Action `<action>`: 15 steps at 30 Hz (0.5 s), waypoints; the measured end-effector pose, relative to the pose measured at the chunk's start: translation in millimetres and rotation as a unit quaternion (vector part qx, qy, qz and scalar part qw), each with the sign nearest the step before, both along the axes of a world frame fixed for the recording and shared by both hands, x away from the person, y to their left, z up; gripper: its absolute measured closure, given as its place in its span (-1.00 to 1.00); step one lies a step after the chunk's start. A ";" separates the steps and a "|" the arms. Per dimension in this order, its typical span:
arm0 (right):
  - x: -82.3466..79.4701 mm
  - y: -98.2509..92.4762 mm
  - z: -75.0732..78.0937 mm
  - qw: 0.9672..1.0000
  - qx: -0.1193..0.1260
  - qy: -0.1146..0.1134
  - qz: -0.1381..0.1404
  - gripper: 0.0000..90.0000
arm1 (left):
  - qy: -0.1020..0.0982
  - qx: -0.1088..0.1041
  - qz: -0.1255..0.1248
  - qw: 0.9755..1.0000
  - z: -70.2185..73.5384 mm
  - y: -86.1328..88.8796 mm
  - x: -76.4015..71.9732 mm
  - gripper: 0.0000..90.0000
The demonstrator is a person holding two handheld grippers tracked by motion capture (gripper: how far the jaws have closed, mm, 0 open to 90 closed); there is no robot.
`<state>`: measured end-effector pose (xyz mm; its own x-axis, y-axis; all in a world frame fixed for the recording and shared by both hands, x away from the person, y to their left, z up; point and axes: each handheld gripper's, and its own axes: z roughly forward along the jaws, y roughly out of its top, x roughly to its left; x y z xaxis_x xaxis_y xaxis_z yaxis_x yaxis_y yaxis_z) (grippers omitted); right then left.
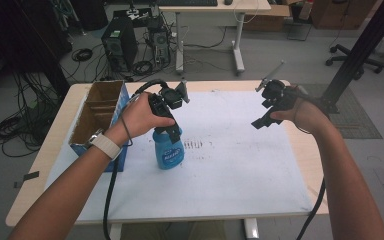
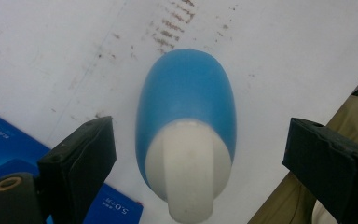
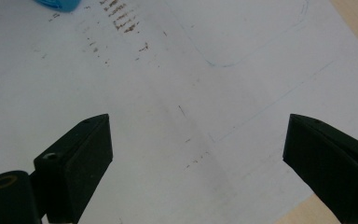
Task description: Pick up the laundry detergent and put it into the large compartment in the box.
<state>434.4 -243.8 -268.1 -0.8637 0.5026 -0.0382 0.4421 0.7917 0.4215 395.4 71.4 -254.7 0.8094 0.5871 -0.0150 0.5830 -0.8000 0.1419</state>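
The left gripper [image 1: 172, 131] hangs right above the blue bottle [image 1: 169, 149], jaws spread wide on either side of its white cap [image 2: 189, 170] without touching it. The bottle stands upright on the white sheet [image 1: 230, 165], just beside the cardboard box [image 1: 100, 112]. The right gripper [image 1: 262, 121], well apart over the sheet's far right, is also wide open and holds nothing.

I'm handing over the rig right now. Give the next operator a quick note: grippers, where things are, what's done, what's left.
Left gripper: open, jaws wide on either side of the blue spray bottle's white cap, not touching.
Right gripper: open, holding nothing, above the white mat to the right.
Bottle stands upright on the mat beside the cardboard box.
Done: left gripper lined up over the bottle.
Left: probably lower and close on it.
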 end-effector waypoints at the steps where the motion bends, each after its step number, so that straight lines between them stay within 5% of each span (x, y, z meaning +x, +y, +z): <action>1: 0.0 0.0 0.0 1.000 0.000 0.000 0.000 -0.82 | 0.000 0.000 0.000 1.000 0.0 0.0 0.0 -0.79; 15: 0.4 1.7 -2.4 1.000 0.000 0.002 0.002 -0.82 | -0.005 -0.002 0.002 1.000 -9.1 0.1 3.5 -0.80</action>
